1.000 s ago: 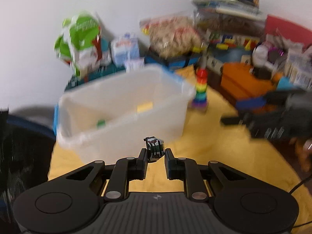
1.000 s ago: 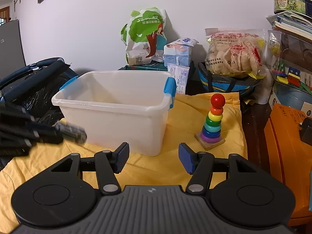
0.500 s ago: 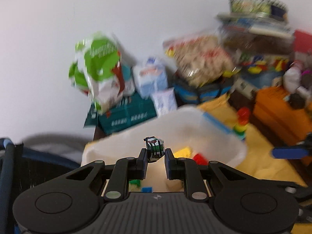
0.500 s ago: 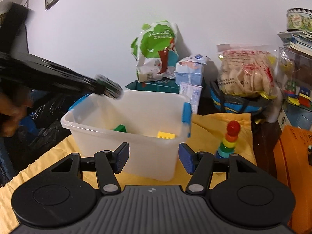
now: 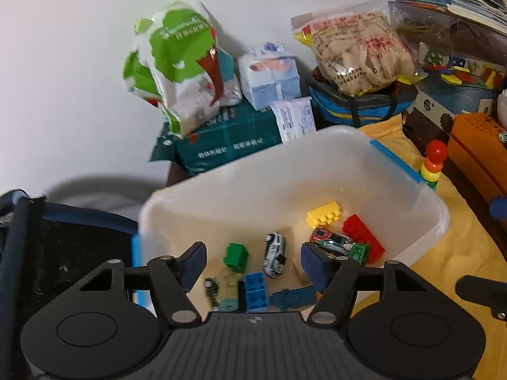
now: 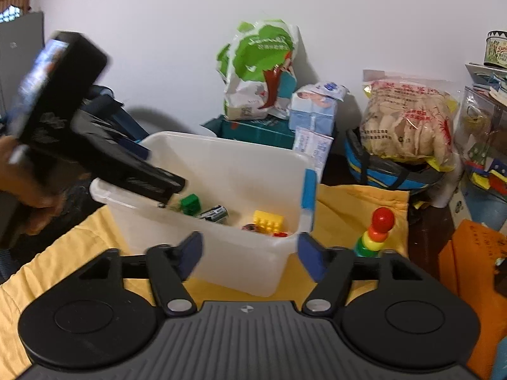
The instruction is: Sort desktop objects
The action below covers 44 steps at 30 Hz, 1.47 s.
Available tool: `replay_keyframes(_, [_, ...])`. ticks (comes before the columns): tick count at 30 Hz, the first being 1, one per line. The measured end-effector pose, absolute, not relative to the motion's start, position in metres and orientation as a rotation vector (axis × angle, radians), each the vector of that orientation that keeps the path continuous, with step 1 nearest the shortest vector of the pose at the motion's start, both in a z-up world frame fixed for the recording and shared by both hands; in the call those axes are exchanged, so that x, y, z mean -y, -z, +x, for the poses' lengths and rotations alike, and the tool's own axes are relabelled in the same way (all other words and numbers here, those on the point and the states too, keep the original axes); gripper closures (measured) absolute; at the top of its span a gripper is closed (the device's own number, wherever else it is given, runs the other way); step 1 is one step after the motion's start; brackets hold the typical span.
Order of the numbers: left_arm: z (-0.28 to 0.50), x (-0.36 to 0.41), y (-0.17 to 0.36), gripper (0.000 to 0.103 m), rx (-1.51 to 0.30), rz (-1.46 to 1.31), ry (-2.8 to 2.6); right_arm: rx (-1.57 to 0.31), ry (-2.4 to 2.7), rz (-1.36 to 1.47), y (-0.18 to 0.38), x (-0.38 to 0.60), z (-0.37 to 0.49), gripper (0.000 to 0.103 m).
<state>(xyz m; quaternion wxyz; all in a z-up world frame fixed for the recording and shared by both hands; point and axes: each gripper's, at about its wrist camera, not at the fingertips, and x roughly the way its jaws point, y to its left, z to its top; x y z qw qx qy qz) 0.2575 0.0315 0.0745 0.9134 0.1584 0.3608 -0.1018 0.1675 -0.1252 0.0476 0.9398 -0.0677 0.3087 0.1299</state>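
Left wrist view: the left gripper [image 5: 253,264] hangs over the near end of a translucent white storage bin [image 5: 421,247], its jaws opening and nothing pressed between the blue pads [image 5: 194,261]. A white-and-black toy car [image 5: 275,255] is seen between the two pads but below them, inside the bin and apart from both. Around it in the bin are a green block [image 5: 236,255], a blue brick [image 5: 256,291], a yellow brick [image 5: 324,217], a red brick [image 5: 362,236], a red-and-green toy car [image 5: 331,240] and a teal figure [image 5: 293,297].

Right wrist view: the right gripper [image 6: 250,253] is held on the near side of the bin, outside it, above the yellow cloth [image 6: 355,202] that covers the counter. Its jaws are opening and nothing is between them; only the bin's outer wall shows through the gap. The left gripper appears here as a blurred black body reaching over the bin's left rim, carried by a hand [image 6: 22,183].

A rainbow stacking tower [image 6: 375,232] stands on the cloth to the right of the bin, well apart from both grippers.
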Motion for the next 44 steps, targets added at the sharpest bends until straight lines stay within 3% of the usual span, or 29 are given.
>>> replay_keyframes(2, [0.251, -0.031, -0.083, 0.028, -0.732, 0.336, 0.177, -0.665, -0.252, -0.157, -0.055, 0.124, 0.175, 0.015])
replay_keyframes(7, [0.233, -0.032, -0.099, 0.027, -0.690, 0.351, 0.174, -0.703, -0.166, -0.209, -0.075, 0.116, 0.189, 0.000])
replay_keyframes(32, [0.196, -0.048, -0.120, 0.025, -0.669, 0.265, 0.170, -0.836, 0.006, -0.201, -0.073, 0.087, 0.205, 0.000])
replay_keyframes(44, [0.250, -0.052, -0.107, 0.023, -0.745, 0.309, 0.095, -0.923, -0.009, -0.201, -0.068, 0.079, 0.251, 0.000])
